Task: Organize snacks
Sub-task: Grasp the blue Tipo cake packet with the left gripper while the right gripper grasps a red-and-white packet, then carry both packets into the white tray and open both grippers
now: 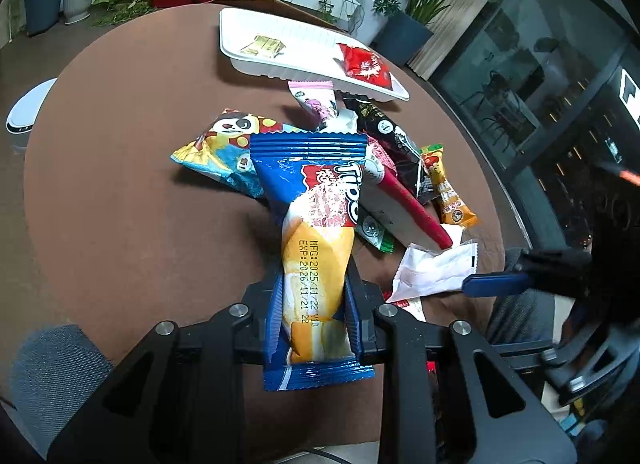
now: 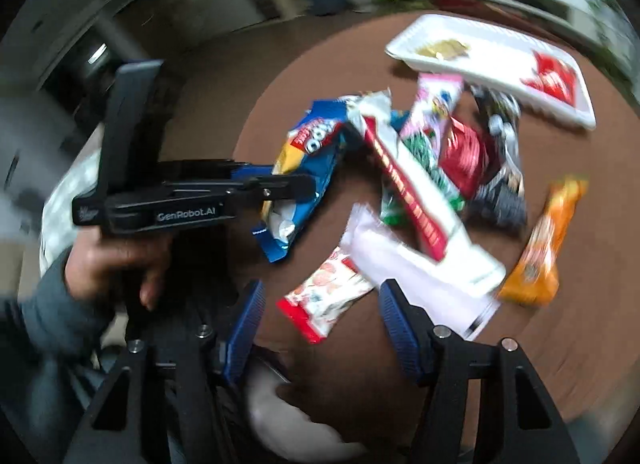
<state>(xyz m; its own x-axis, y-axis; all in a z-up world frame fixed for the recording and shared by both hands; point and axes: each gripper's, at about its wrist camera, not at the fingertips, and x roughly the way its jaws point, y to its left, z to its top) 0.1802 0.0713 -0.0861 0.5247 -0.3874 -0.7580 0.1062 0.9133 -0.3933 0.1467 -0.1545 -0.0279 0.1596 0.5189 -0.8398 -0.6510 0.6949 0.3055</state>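
Observation:
My left gripper (image 1: 314, 296) is shut on a blue and yellow Tipo snack packet (image 1: 316, 223) and holds it above the round brown table (image 1: 120, 203). The same packet shows in the right wrist view (image 2: 304, 167) in the left gripper (image 2: 288, 187). My right gripper (image 2: 320, 300) is open and empty, over the near end of the snack pile, with a red and white packet (image 2: 324, 304) between its fingers. A white tray (image 1: 280, 63) at the far side holds a yellow packet (image 1: 262, 45) and a red packet (image 1: 366, 65). The right wrist view is blurred.
Loose snacks lie in a pile on the table: a panda packet (image 1: 224, 143), a pink packet (image 1: 316, 99), a black packet (image 1: 396, 143), a long red and white box (image 1: 400, 199), an orange bar (image 1: 448, 191), a white packet (image 1: 436, 268). Plants and a glass cabinet stand behind.

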